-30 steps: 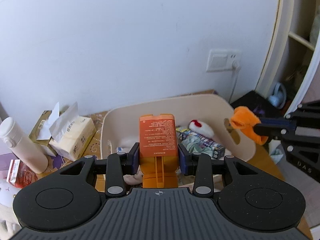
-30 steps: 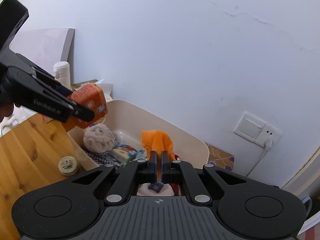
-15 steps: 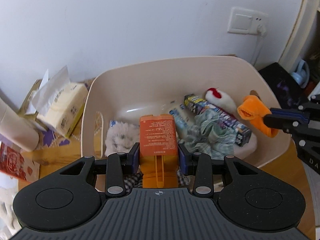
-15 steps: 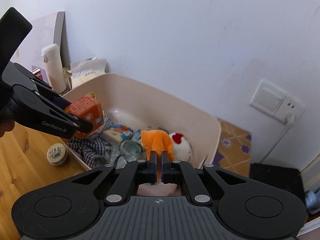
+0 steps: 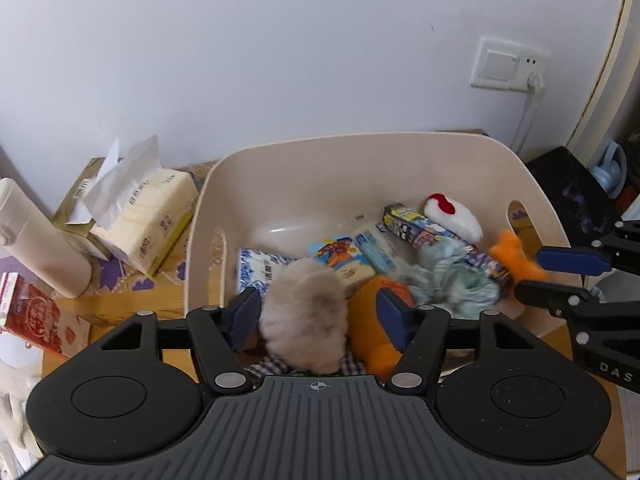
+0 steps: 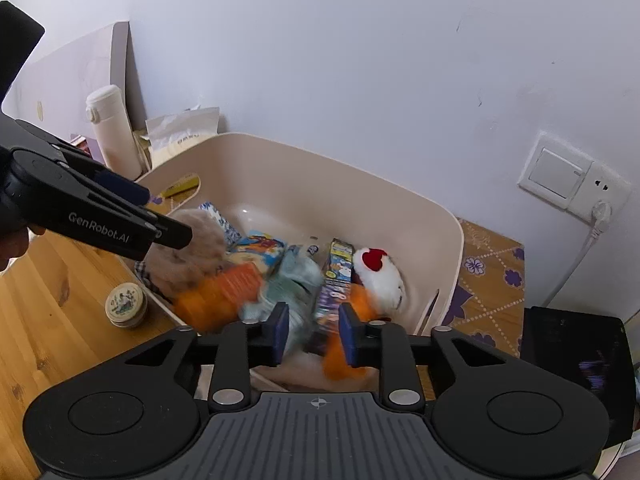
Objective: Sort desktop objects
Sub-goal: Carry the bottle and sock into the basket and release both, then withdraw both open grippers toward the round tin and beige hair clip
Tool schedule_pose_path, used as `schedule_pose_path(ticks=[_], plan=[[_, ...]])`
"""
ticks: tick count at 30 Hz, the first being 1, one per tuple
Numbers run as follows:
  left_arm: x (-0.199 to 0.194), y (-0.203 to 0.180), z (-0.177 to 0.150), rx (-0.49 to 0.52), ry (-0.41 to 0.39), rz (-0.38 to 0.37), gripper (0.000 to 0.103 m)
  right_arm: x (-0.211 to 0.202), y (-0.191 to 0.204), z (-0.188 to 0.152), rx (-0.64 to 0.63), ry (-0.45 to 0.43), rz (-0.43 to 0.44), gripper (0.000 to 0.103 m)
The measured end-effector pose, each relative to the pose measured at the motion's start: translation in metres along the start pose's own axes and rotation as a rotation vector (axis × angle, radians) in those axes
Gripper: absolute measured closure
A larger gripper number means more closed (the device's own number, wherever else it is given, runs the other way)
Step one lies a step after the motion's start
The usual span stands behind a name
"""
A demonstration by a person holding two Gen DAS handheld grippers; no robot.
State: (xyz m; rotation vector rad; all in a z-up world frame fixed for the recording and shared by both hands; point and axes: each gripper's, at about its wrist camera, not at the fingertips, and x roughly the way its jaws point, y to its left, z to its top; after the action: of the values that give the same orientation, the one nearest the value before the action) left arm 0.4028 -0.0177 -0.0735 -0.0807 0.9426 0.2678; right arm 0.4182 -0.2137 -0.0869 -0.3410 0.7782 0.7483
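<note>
in the left wrist view the left gripper (image 5: 318, 314), its jaws opening, hung over the near edge of the cream plastic tub (image 5: 400, 152). a fluffy beige ball (image 5: 306, 316) and the blurred orange carton (image 5: 374, 320) lay between the blue pads, the carton loose against the right pad and no longer pinched.

the right gripper (image 6: 312, 334), jaws also opening, stood over the tub's near rim with the orange plush toy (image 6: 348, 336) blurred beside its right pad, free of the pads. from the left wrist camera that gripper's arm read "das".

white lettering, "genrobot.ai", ran along the left gripper's arm in the right wrist view. only this view showed the small round tin with a patterned lid (image 6: 126, 304) on the wooden desk (image 6: 44, 300), just outside the tub.

deeper in the tub lay a crumpled pale green cloth (image 5: 452, 276), a cartoon-printed packet (image 5: 340, 254), a long purple printed box (image 5: 432, 234) and a white plush with a red patch (image 5: 454, 216); their print was too small to read.

only the left wrist view showed the red and white snack box (image 5: 34, 320). the soft pack of tissues (image 5: 146, 220) and the cream flask (image 5: 40, 248) stood beyond, and a white wall socket (image 5: 508, 64) farthest.
</note>
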Motion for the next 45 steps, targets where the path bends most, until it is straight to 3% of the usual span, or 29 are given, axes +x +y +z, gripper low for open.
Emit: schedule_pose_path(ticks=[5,10,11,24,31,36,45], plan=[[-0.023,0.012,-0.013,0.002,-0.037,-0.017,0.028,-0.018,0.004,-0.006,0.036,-0.041,-0.024,0.040],[-0.050,0.034,-0.031,-0.036,-0.116,-0.007,0.021,-0.035,0.012,-0.015,0.092,-0.081,-0.054,0.004],[-0.054,0.040,-0.036,-0.050,-0.126,-0.004,0.018,-0.037,0.015,-0.017,0.095,-0.083,-0.058,0.002],[-0.052,0.077,-0.090,-0.036,-0.050,0.014,0.018,-0.058,0.045,-0.060,0.081,-0.026,-0.111,0.000],[-0.029,0.074,-0.109,-0.027,0.028,0.009,0.018,-0.050,0.046,-0.091,0.116,0.048,-0.135,0.000],[-0.017,0.067,-0.116,-0.013,0.031,0.023,0.018,-0.038,0.044,-0.107,0.124,0.095,-0.135,0.000],[0.016,0.052,-0.118,0.004,0.100,0.033,0.018,-0.008,0.047,-0.114,0.129,0.153,-0.071,0.000]])
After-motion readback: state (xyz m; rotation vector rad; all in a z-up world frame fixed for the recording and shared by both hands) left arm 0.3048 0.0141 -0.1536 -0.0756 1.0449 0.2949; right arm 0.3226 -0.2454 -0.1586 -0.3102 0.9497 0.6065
